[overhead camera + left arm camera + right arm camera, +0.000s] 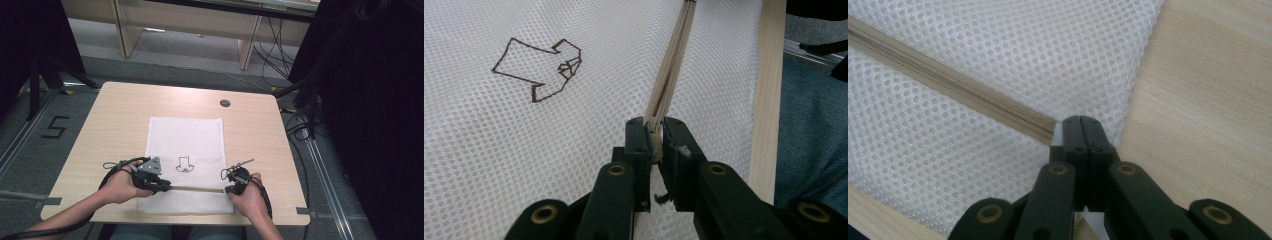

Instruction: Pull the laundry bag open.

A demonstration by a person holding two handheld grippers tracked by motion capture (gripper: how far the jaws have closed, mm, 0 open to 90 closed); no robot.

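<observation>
A white mesh laundry bag lies flat on the wooden table, with a small brown shirt drawing on it. A beige zipper runs along its near edge. My left gripper is at the zipper's left end. In the left gripper view its jaws are shut on the zipper pull, and the zipper stretches away over the mesh. My right gripper is at the zipper's right end. Its jaws are shut on the bag's mesh edge beside the zipper.
A round cable hole sits in the table's far right part. Bare wood lies right of the bag. Black curtains and stand legs flank the table, and a wooden shelf unit stands behind. The table's near edge is close to the zipper.
</observation>
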